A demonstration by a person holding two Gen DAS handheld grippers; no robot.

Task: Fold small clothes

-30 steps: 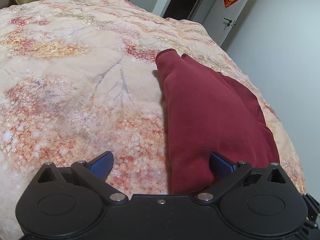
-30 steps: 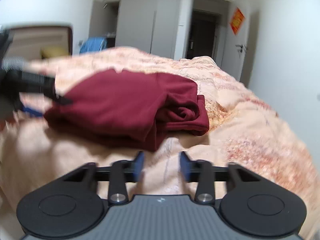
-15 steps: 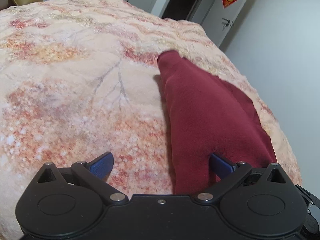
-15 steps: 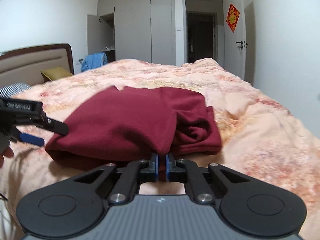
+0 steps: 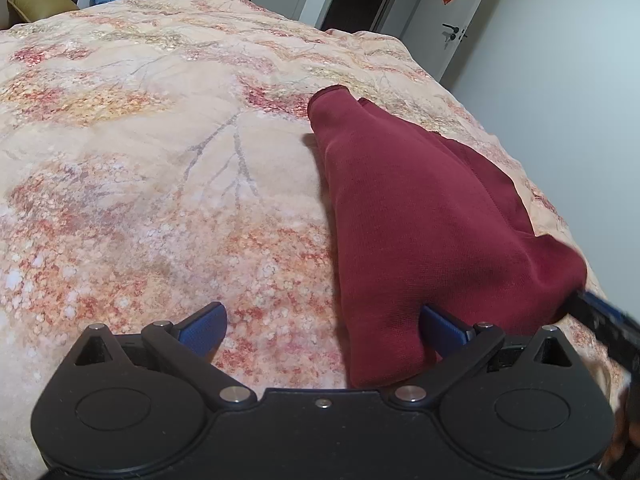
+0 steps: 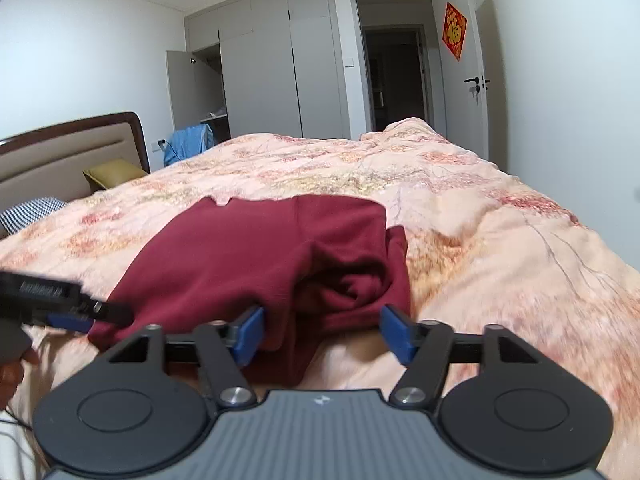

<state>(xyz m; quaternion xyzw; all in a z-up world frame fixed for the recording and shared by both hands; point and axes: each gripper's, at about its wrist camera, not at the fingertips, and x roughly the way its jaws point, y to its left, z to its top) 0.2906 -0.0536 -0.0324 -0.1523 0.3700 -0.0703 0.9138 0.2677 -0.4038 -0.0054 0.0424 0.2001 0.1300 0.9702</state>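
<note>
A dark red garment (image 5: 420, 216) lies partly folded on the floral bedspread (image 5: 160, 184). My left gripper (image 5: 324, 328) is open wide over the garment's near corner, which lies by its right finger (image 5: 444, 328) without being pressed. In the right wrist view the garment (image 6: 248, 252) shows bunched folds on its right side. My right gripper (image 6: 323, 334) is at the near edge and its jaws are opening. A hanging fold sits between the pads, which do not press on it. The left gripper (image 6: 52, 300) shows at the left edge of that view.
A padded headboard (image 6: 68, 152), a yellow pillow (image 6: 112, 172) and a striped pillow (image 6: 32, 210) are at the far left. Blue clothing (image 6: 188, 144) hangs by the open wardrobe (image 6: 208, 88). A white wall (image 5: 560, 80) runs close along the bed's right edge.
The right gripper closed on the garment's near edge half a second ago and has now opened. It also drew back slightly. The left gripper has stayed open in place.
</note>
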